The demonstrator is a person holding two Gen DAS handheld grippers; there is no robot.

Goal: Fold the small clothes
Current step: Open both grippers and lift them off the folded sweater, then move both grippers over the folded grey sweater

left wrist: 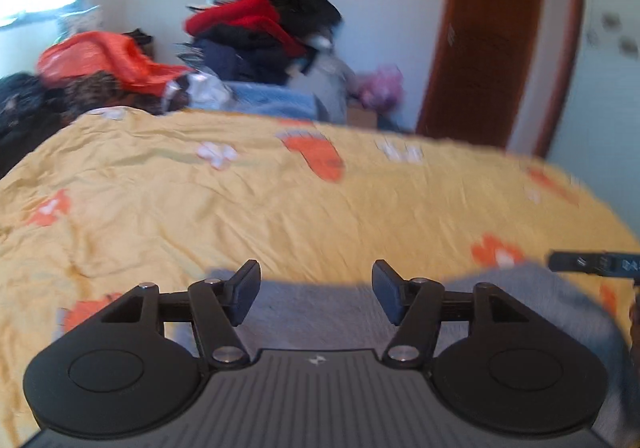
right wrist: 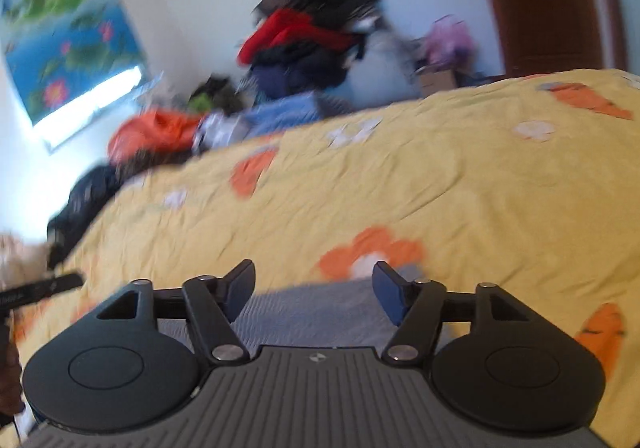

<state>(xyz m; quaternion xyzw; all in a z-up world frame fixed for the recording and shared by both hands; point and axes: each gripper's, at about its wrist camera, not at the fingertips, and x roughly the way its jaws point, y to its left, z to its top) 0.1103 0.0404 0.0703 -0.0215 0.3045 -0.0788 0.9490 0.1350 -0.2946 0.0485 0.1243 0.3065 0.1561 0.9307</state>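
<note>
Grey ribbed knit garment [left wrist: 320, 308] lying flat on the yellow flowered bedspread [left wrist: 280, 208], at the near edge, directly below and ahead of both tongs. Long axis running crosswise, side to side between the two. Left gripper [left wrist: 316, 294] hanging above its left part, jaws apart, nothing between them. Right gripper [right wrist: 314, 294] hanging above its right part, jaws likewise apart and empty. Neither nearer by any clear margin. Farther off, beyond the bed's far edge, a heaped clothes pile [left wrist: 264, 32] against the wall.
</note>
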